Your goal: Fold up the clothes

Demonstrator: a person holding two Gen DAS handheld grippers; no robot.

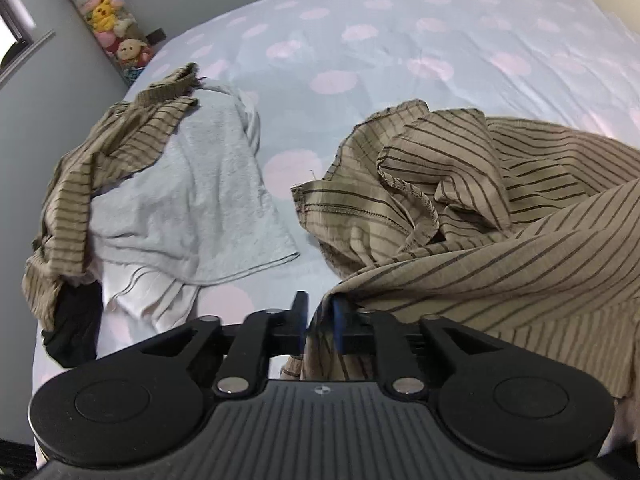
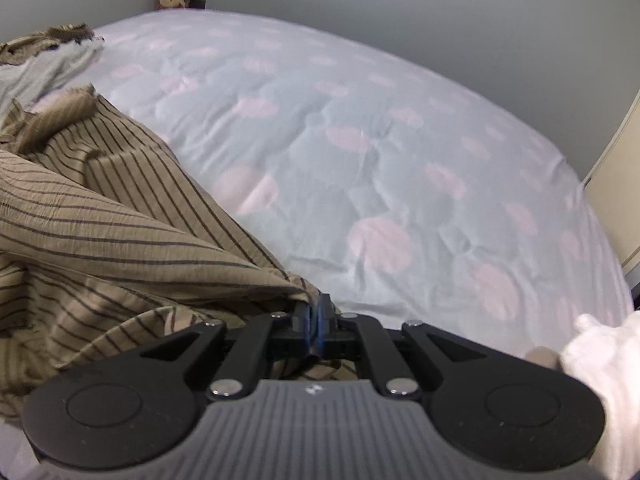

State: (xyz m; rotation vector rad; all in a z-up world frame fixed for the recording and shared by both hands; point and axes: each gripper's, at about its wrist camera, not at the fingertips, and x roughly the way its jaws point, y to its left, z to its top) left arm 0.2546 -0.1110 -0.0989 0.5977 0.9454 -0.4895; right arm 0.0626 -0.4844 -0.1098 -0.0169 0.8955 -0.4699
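Note:
A tan garment with thin dark stripes (image 1: 500, 240) lies crumpled on the bed, its near edge lifted. My left gripper (image 1: 319, 312) is shut on a fold of that edge, and cloth hangs down between the fingers. In the right wrist view the same striped garment (image 2: 100, 232) spreads to the left, and my right gripper (image 2: 314, 320) is shut on another part of its edge, the blue pads pressed together on the cloth. Fabric droops below both grippers.
A heap of clothes sits at the left: a light grey towel-like piece (image 1: 192, 200), another tan striped piece (image 1: 104, 160), white cloth and something black (image 1: 76, 332). The blue bedsheet with pink dots (image 2: 400, 180) stretches right. Plush toys (image 1: 108, 20) hang by the wall. A white sleeve (image 2: 600, 360) is at right.

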